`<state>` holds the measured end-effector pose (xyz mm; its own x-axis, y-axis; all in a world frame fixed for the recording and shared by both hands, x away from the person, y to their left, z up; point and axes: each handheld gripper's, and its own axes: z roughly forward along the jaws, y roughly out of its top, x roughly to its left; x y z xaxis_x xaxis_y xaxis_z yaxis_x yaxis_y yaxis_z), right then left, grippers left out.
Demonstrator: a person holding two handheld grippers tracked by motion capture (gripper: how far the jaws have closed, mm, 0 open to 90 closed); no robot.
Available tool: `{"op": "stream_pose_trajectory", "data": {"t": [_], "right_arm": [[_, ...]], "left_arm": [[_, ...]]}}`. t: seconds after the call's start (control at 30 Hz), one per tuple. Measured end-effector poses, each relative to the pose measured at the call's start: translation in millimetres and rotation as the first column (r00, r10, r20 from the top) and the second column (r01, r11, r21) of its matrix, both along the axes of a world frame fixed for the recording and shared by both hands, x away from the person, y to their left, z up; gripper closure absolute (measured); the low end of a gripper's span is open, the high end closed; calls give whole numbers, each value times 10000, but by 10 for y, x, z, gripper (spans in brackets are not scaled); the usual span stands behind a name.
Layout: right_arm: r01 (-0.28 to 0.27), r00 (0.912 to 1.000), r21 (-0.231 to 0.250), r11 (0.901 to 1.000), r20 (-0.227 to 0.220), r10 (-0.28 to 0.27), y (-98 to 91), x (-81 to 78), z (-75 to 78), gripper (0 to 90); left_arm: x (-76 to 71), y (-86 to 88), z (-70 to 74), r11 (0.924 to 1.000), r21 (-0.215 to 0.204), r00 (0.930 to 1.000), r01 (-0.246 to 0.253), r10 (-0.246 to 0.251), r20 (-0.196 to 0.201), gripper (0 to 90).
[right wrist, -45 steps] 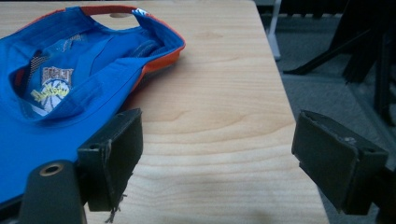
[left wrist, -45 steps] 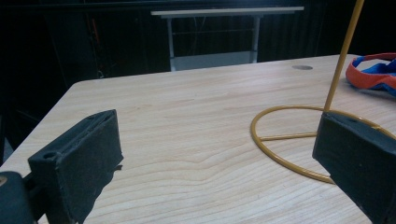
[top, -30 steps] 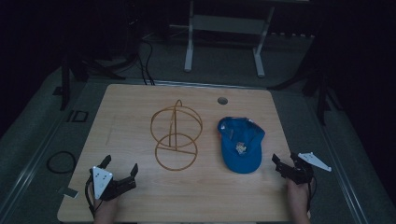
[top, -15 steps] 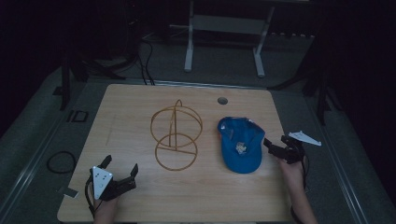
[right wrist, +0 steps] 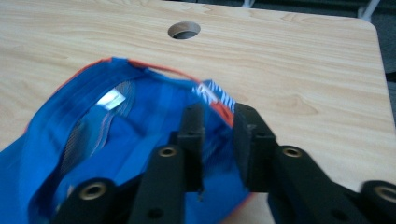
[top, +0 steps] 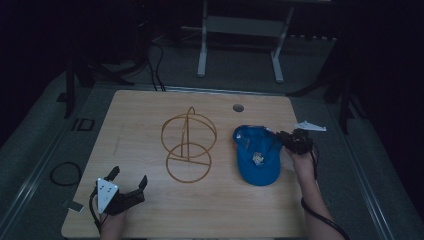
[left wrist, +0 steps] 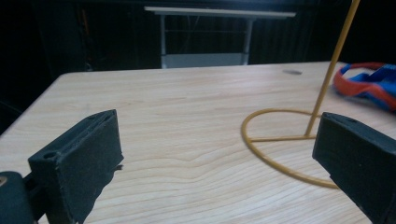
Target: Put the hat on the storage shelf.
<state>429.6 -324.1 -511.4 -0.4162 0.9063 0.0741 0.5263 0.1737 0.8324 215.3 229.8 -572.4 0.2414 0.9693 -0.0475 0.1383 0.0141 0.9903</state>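
High view: one blue cap pinched by right tool, one wire stand, left tool spread open.

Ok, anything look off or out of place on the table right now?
Nothing damaged or spilled. The blue cap lies upside down, lining up, with the right tool closing on its rear rim. The wire stand stands upright beside it.

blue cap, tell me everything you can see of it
The blue cap is soft fabric with orange-red edging and a small pale emblem. It lies on the wooden table, right of the yellow wire stand, not touching it. The right gripper has just been closing, its jaws either side of the rim, one inside.
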Motion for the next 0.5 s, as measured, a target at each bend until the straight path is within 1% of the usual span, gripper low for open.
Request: {"op": "stream_pose_trajectory", "data": {"t": [0.03,0.07,0.1,0.13,0.17,0.2,0.23,0.27,0.3,0.33,0.37,0.4,0.43,0.5], "right_arm": [[143,9999,-209,9997,2,-143,46,93,14,810],[143,9999,-209,9997,2,-143,46,93,14,810],[272,9996,-199,9994,48,-271,57,140,17,826],[540,9985,-301,9981,-19,-541,78,243,8,844],[632,9979,-389,9972,-98,-636,86,294,-7,869],[640,9976,-405,9971,-245,-650,93,344,-30,870],[640,9976,-405,9971,-245,-650,93,344,-30,870],[677,9967,-442,9967,-411,-695,101,391,-64,870],[557,9949,-540,9970,-807,-599,138,462,-148,866],[533,9944,-715,9960,-869,-594,164,478,-180,851],[407,9940,-667,9969,-991,-472,185,489,-209,829],[293,9938,-593,9978,-1057,-355,209,494,-235,787],[230,9935,-694,9973,-1098,-306,235,493,-254,737],[14,9931,-424,9991,-1169,-64,269,487,-285,624]], "left_arm": [[1,8,0,10000,-4,10000,-31,31,3,17],[1,8,0,10000,-4,10000,-31,31,3,17],[0,11,1,10000,-15,10000,-38,38,4,17],[0,10,1,10000,-7,10000,-30,30,8,17],[0,7,1,10000,14,10000,-23,23,11,17],[-1,4,2,10000,30,10000,-15,15,17,17],[-1,2,2,10000,38,10000,-1,1,20,17],[-1,0,2,10000,53,10000,-14,14,23,17],[-1,1,2,10000,58,10000,-8,8,11,17],[-1,6,3,10000,29,10000,-12,12,28,17],[-2,9,3,10000,22,10000,-25,25,23,17],[-3,11,3,10000,3,10000,-22,22,14,17],[-3,12,3,10000,-15,10000,-6,6,12,17],[-3,11,3,10000,7,10000,-2,2,13,17]]}}
